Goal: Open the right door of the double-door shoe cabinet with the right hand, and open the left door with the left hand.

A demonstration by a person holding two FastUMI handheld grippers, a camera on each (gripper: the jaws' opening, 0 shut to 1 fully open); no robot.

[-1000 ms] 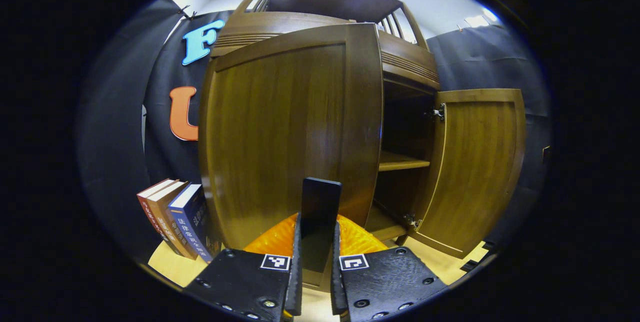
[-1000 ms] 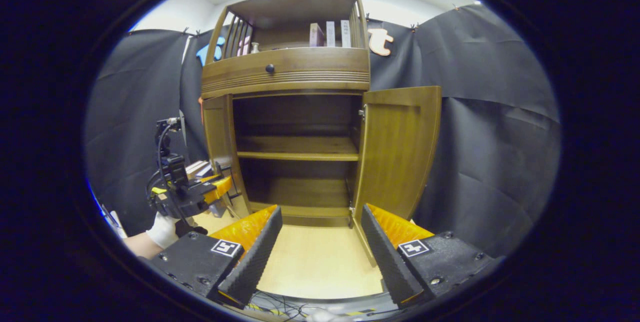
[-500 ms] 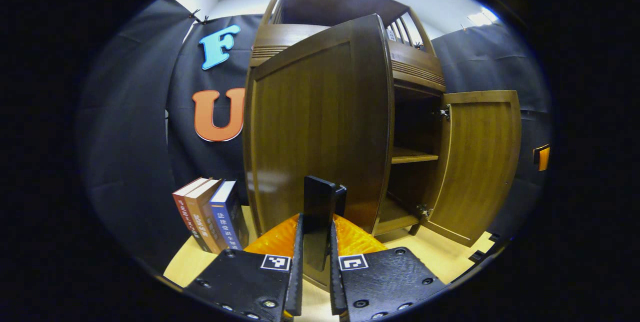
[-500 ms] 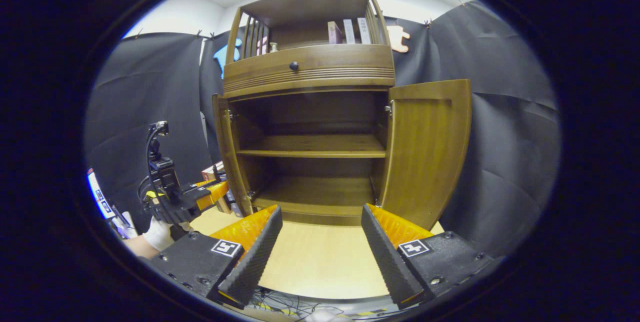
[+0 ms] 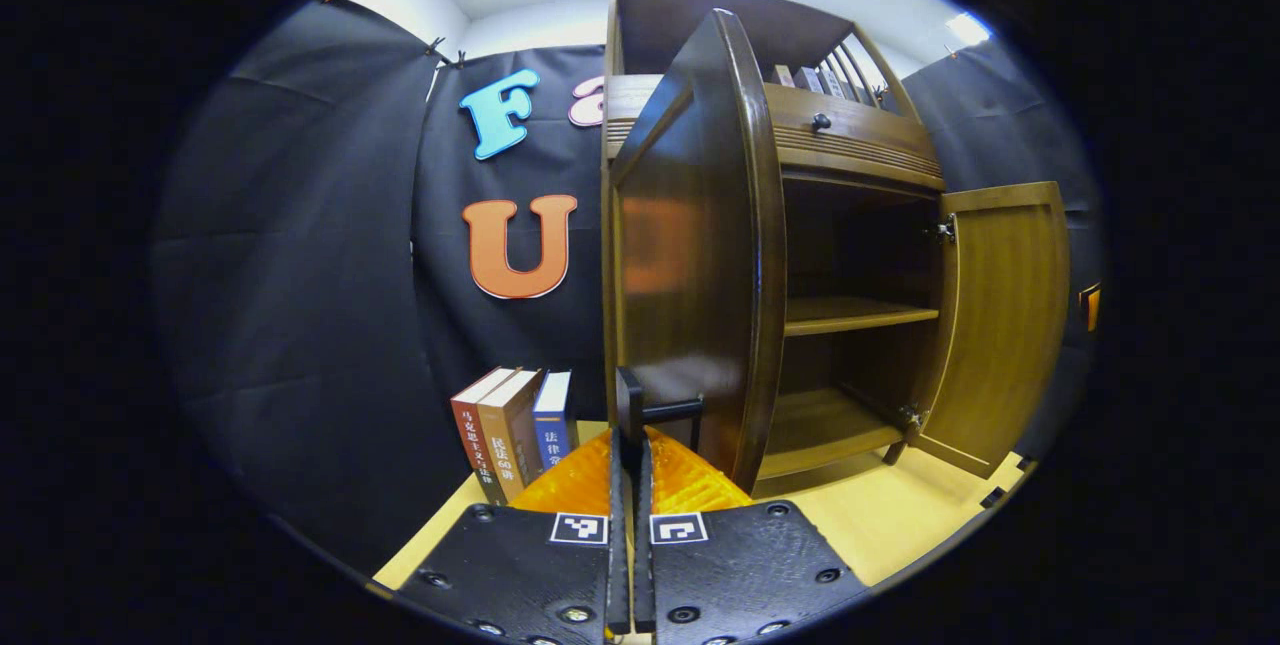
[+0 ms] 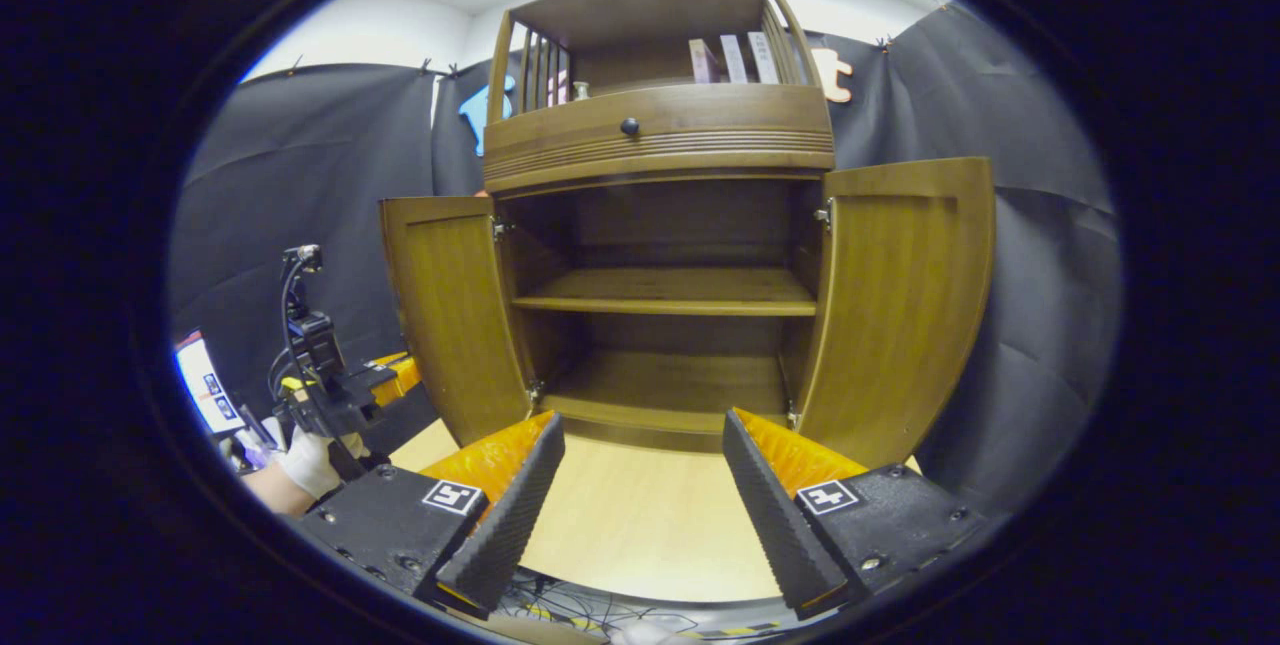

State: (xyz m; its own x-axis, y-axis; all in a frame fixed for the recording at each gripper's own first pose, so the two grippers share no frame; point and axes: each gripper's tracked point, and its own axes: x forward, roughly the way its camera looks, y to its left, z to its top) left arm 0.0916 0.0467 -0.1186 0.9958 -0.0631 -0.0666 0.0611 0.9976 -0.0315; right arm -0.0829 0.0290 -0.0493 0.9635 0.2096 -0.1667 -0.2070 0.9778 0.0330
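Note:
The brown wooden shoe cabinet [image 6: 660, 140] stands with both doors swung out. In the left gripper view the left door [image 5: 700, 255] is seen nearly edge-on, and my left gripper [image 5: 630, 465] is shut on its dark bar handle [image 5: 629, 407]. The right door [image 5: 1005, 315] stands wide open beyond it. In the right gripper view my right gripper [image 6: 640, 455] is open with nothing between its fingers, in front of the cabinet and apart from it. The left door [image 6: 450, 315] and right door [image 6: 905, 305] flank an inner shelf [image 6: 670, 295]. The left gripper [image 6: 385, 380] sits behind the left door, held by a gloved hand [image 6: 305, 460].
Three books [image 5: 510, 430] stand on the light wooden floor [image 6: 640, 525] left of the cabinet. A drawer with a round knob [image 6: 629, 126] sits above the doors, with books [image 6: 735, 60] on the top shelf. Black cloth walls surround the booth.
The left door has swung much farther open, from facing the left gripper to nearly edge-on, with my left gripper holding its handle throughout. The right gripper stayed open and shifted slightly left.

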